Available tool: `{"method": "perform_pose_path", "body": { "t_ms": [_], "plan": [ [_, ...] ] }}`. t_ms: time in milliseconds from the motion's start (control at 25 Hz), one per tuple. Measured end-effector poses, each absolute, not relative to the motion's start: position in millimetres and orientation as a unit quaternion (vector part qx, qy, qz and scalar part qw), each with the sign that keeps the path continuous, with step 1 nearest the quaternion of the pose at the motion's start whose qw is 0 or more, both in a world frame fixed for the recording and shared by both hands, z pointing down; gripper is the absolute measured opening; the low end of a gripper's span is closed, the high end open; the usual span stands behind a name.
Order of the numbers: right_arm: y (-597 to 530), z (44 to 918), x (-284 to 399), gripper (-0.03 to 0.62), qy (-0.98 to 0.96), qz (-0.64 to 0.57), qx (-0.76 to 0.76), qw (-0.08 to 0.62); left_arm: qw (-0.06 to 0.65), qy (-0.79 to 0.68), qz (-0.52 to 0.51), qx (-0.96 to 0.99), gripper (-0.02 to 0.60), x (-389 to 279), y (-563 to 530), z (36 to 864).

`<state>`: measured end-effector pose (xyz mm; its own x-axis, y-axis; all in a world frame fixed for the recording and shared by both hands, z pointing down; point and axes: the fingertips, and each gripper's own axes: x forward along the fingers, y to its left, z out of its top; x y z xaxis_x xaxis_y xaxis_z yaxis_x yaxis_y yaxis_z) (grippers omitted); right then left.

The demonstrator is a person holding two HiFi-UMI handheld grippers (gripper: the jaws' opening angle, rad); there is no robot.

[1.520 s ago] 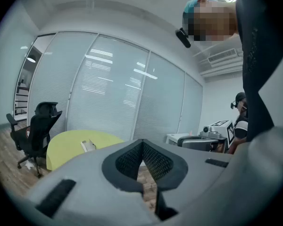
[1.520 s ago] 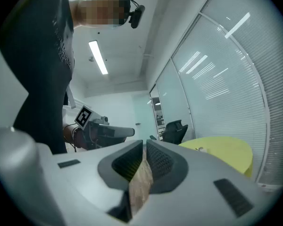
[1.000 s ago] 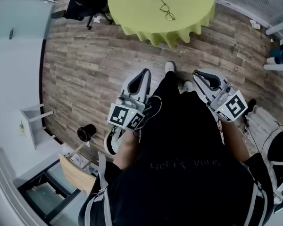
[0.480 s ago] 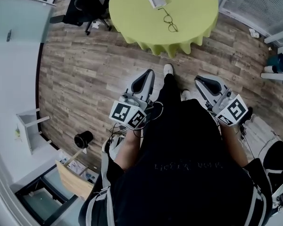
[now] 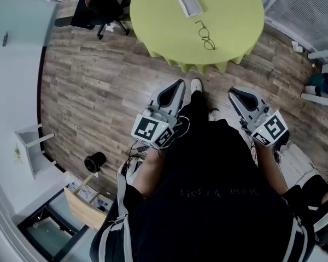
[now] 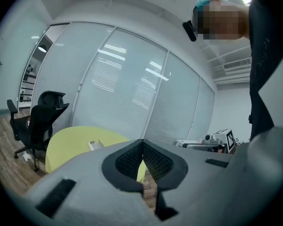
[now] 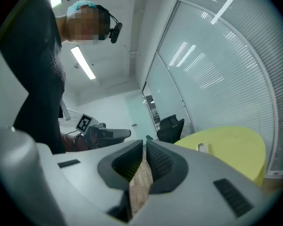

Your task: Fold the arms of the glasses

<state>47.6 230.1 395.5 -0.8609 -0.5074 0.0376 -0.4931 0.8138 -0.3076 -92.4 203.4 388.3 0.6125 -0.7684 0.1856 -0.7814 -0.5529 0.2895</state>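
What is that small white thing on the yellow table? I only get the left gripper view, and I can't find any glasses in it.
Observer: It is a flat white rectangular item, perhaps a case. The head view shows the glasses lying just beside it, not touching it.
Visitor: Are their arms folded?
Observer: Probably not. One arm seems to stick out toward the white item, though they look tiny from up here.
Visitor: And the other tongs?
Observer: The right gripper view shows its tongs closed, with nothing between them.
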Motion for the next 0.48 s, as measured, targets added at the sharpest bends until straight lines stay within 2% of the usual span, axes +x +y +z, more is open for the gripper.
{"method": "perform_pose_path", "body": {
  "t_ms": [480],
  "plan": [
    [142,410,-9,0.038,0.941,-0.170,-0.290,-0.028,0.201,-0.396,0.018,0.896,0.018,-146,112,409]
  ]
}}
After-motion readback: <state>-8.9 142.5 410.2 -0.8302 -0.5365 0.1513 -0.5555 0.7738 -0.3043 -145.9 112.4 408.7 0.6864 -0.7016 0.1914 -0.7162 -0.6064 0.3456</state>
